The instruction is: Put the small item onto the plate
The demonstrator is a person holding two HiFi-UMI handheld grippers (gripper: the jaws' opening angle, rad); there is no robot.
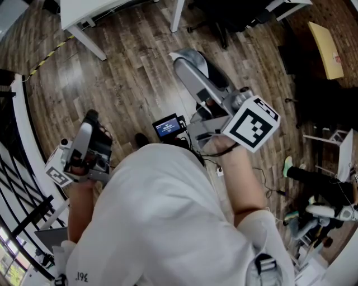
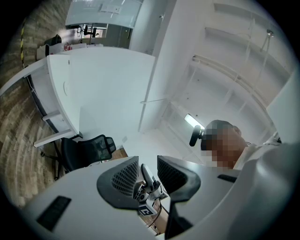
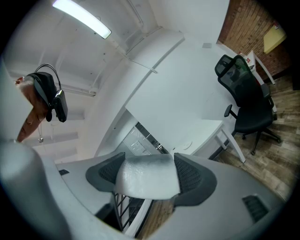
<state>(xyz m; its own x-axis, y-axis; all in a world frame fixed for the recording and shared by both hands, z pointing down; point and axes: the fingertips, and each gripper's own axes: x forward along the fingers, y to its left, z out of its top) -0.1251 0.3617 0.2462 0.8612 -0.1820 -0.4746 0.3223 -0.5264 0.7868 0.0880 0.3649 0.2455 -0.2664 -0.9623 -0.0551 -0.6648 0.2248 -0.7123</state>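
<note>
Open wooden floor [image 1: 128, 78] lies below, edged by a white desk [image 1: 84, 14] ahead and a black railing [image 1: 22, 218] at left. Both grippers are held in the air above it. The right gripper [image 1: 189, 61] pinches the small white item [image 3: 147, 176] in its jaws. The left gripper [image 2: 147, 169] has its jaws spread and empty.

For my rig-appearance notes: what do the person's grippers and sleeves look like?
The left gripper and right gripper are light grey shells with dark, textured jaw pads. Each carries a white cube with black square markers. The person wears white sleeves.
</note>
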